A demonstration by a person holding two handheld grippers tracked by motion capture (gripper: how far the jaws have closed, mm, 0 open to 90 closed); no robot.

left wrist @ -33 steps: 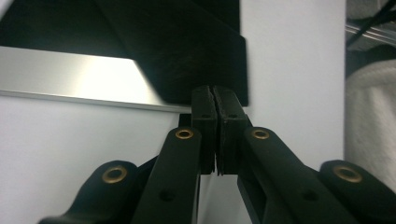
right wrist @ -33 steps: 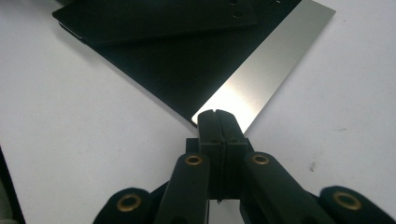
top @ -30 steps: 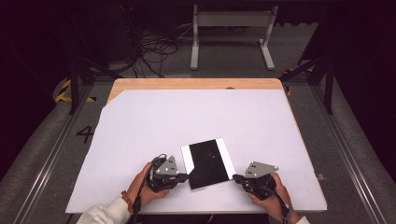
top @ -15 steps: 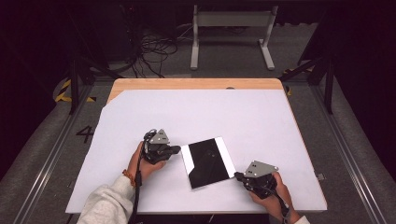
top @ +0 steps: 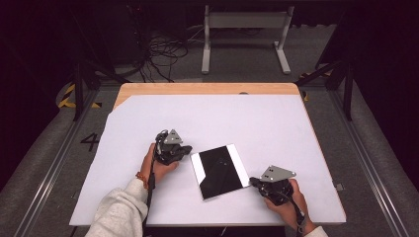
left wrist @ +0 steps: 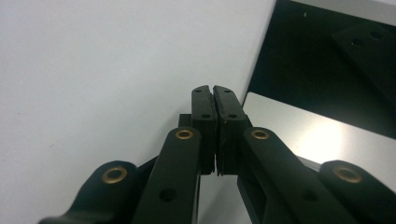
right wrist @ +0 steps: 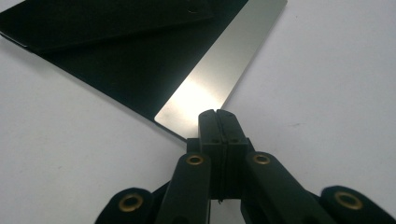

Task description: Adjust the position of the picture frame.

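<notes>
My left tool (top: 184,150) and right tool (top: 253,181) were both pressed together, gripping nothing. The plate (top: 220,171) near the desk's front edge looked thin, stiff and slick; I judged its corner the best hold.

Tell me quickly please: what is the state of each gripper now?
Left gripper: closed, holding nothing, beside the black panel.
Right gripper: closed, empty, tips at the panel's corner.

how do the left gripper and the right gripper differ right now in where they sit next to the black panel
The left gripper sits by the black panel's far left corner, farther up the table; the right gripper sits at its near right corner, closer to the person. The left one's tips lie beside the panel's edge; the right one's tips meet the corner. Both have their jaws shut.
</notes>
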